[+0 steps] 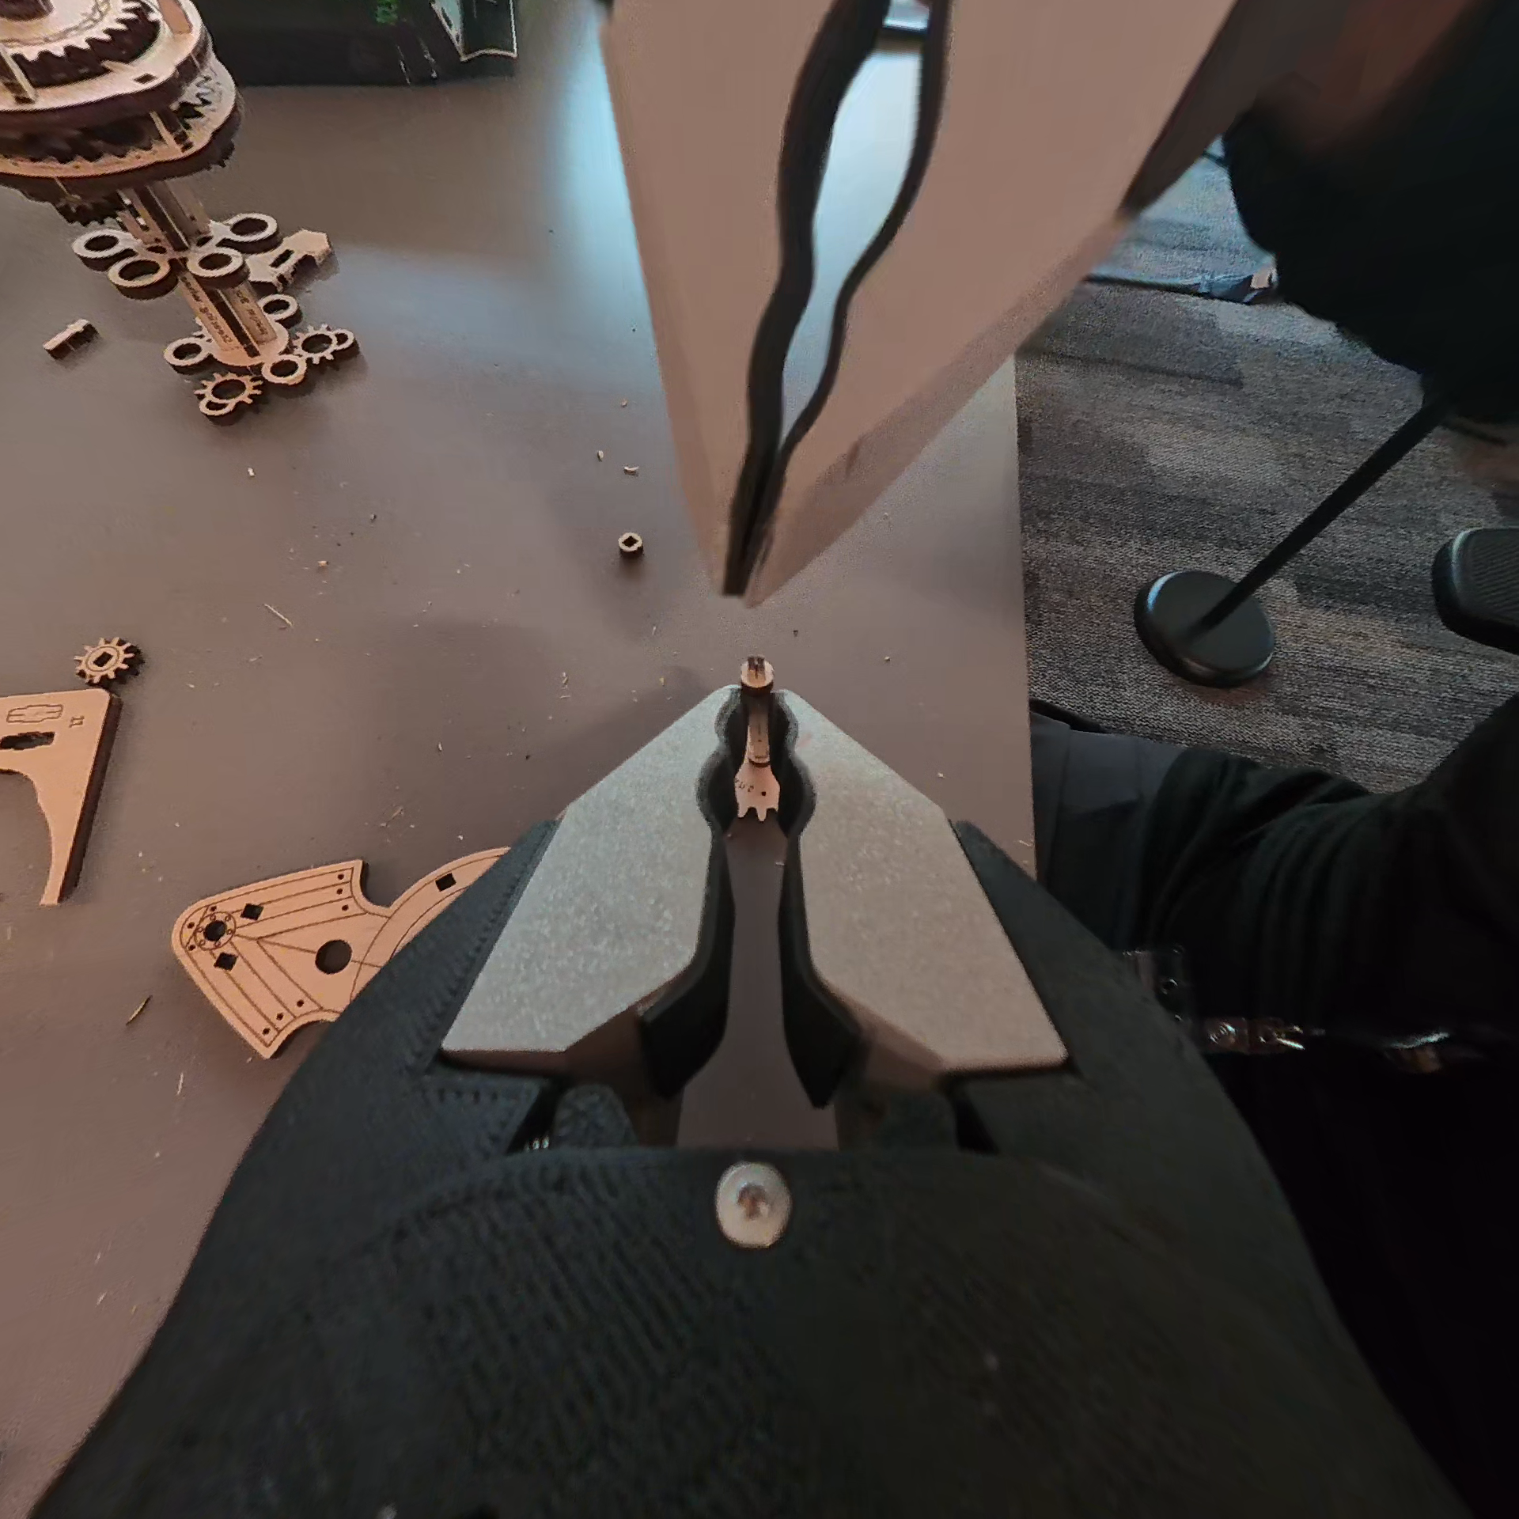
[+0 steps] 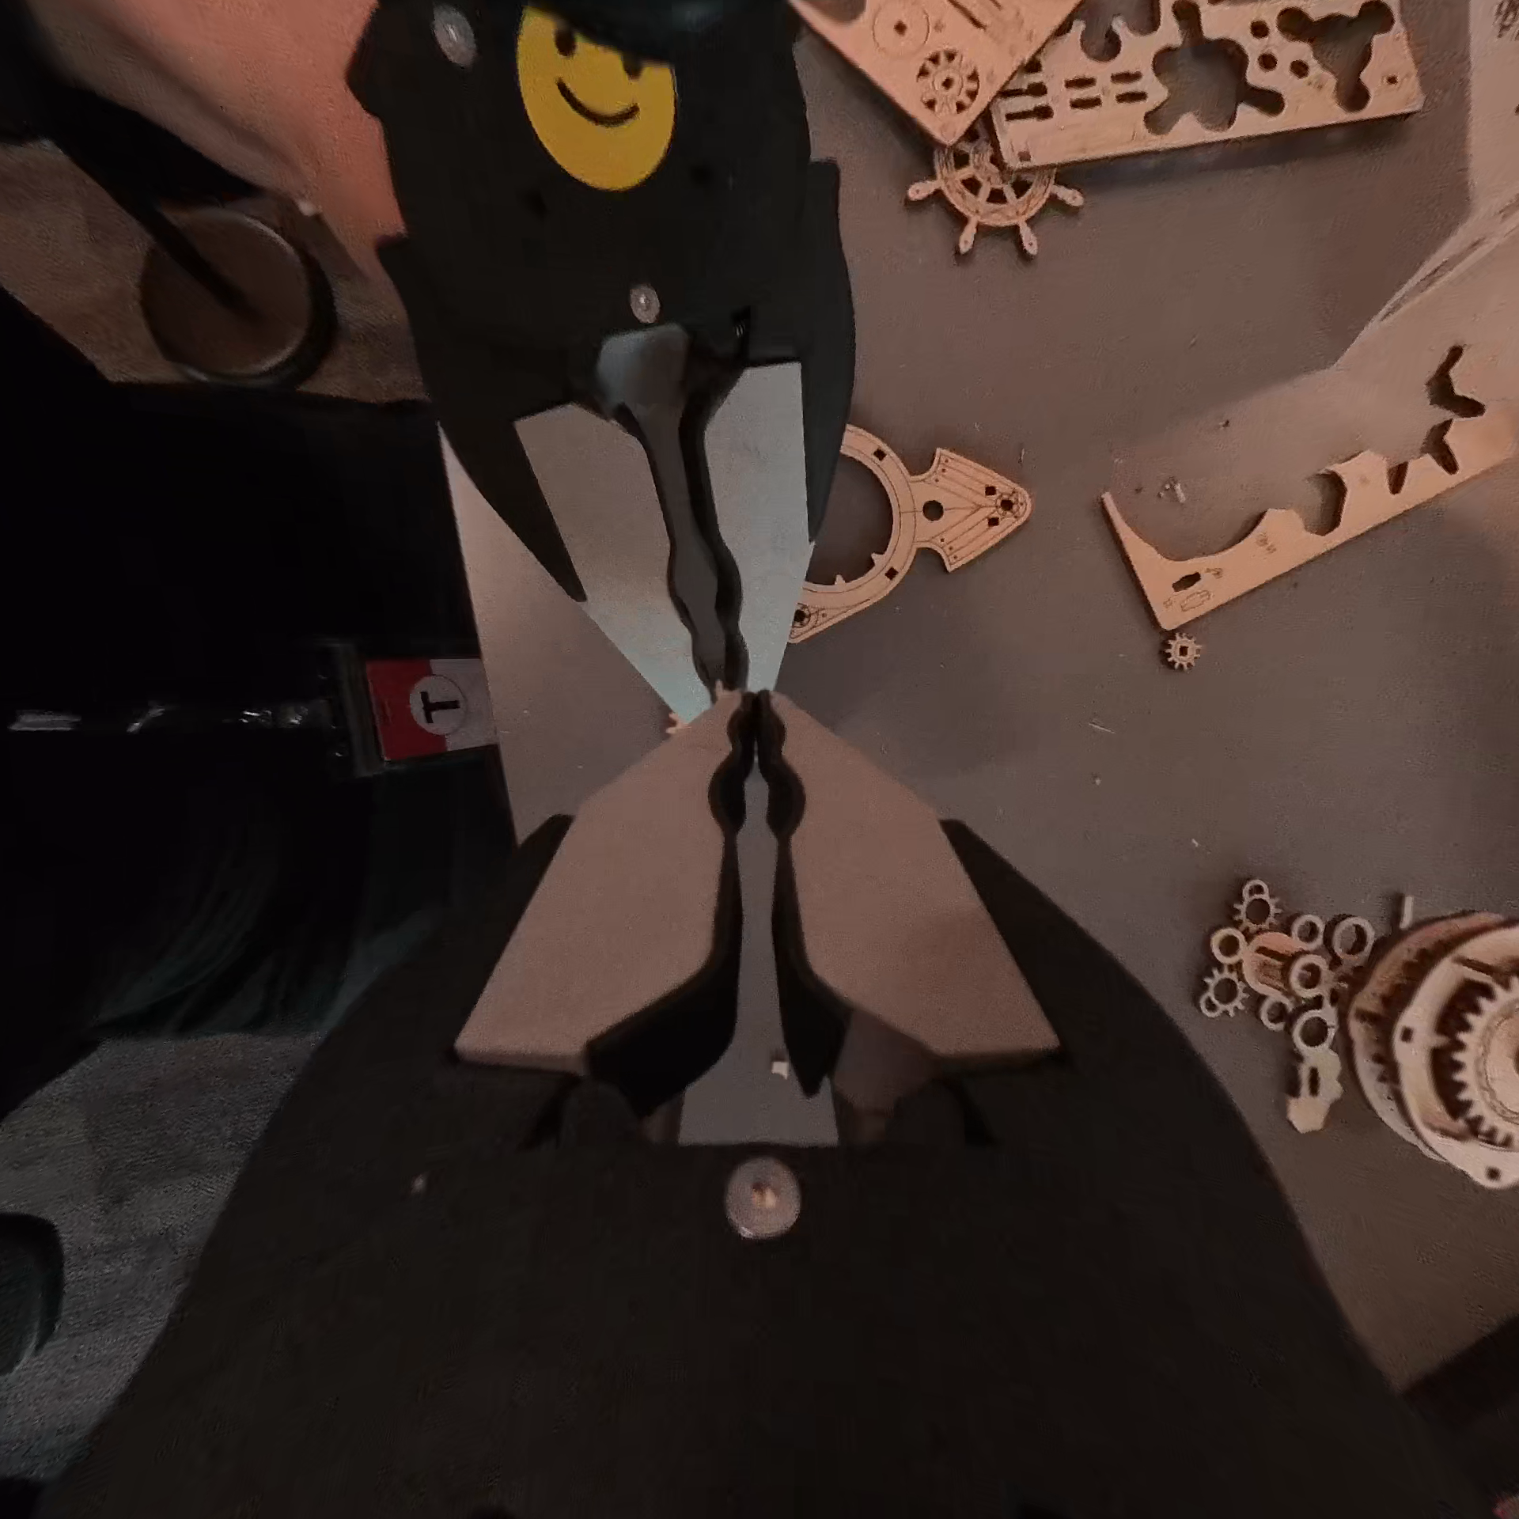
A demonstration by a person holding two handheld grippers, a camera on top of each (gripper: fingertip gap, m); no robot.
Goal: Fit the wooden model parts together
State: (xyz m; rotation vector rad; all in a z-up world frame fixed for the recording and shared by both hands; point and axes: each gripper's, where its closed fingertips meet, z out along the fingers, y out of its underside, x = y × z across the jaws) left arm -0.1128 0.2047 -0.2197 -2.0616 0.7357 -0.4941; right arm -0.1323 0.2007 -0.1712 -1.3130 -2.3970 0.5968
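My left gripper (image 1: 754, 699) is shut on a small wooden pin (image 1: 756, 736) with a forked lower end, held upright just above the grey table (image 1: 460, 575). My right gripper (image 1: 742, 588) comes in from the far side, shut, its tips a short gap beyond the pin's head. Nothing shows between its jaws. In the right wrist view the right gripper (image 2: 756, 699) meets the left gripper (image 2: 727, 678) tip to tip, and the pin is almost hidden there. The gear model (image 1: 107, 107) stands at the far left and also shows in the right wrist view (image 2: 1438, 1044).
Loose parts lie about: an arrow-shaped ring plate (image 1: 279, 953), a small square-holed ring (image 1: 630, 545), a small gear (image 1: 107, 660), a ship's wheel (image 2: 990, 185) and cut-out sheets (image 2: 1192, 74). The table edge (image 1: 1023, 575) is close on the right, with a black stand base (image 1: 1204, 629) on the carpet. The left gripper's tips are roughly 5 cm from the right gripper's. From either gripper's tips it is about 20 cm to the gear model (image 1: 107, 107).
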